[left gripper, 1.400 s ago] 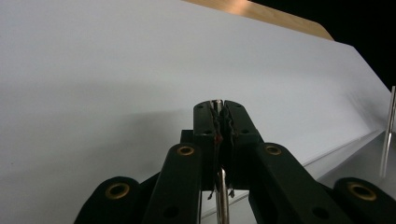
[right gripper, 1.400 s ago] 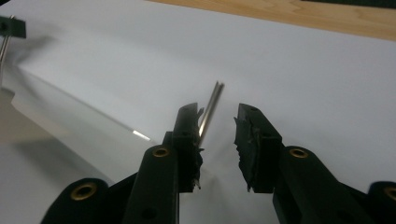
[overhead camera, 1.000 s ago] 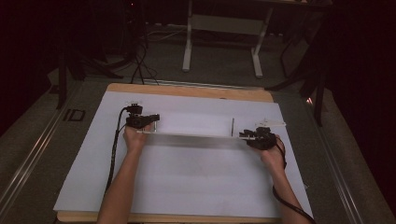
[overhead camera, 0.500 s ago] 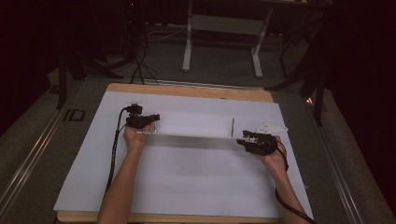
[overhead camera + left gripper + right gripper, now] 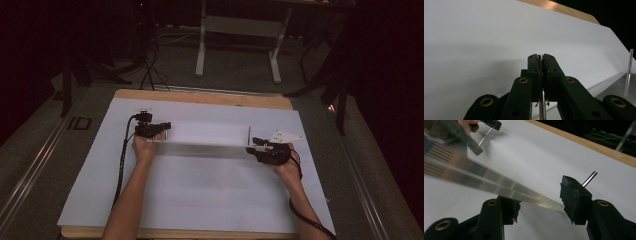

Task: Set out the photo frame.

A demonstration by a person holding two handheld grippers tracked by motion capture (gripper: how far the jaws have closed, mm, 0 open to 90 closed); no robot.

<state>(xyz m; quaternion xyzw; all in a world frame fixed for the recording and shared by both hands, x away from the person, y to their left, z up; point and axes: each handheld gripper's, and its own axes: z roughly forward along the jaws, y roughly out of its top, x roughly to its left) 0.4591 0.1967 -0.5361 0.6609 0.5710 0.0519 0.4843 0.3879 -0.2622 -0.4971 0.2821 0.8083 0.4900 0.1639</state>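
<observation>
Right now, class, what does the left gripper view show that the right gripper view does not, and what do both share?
Left gripper view: a close look at the left gripper, its fingers shut on a thin metal rod. Right gripper view: the right gripper, whose fingers have just been opening and stand apart, with a clear strip between them, and a hand far off. Both: the white sheet and the wooden table edge.
</observation>
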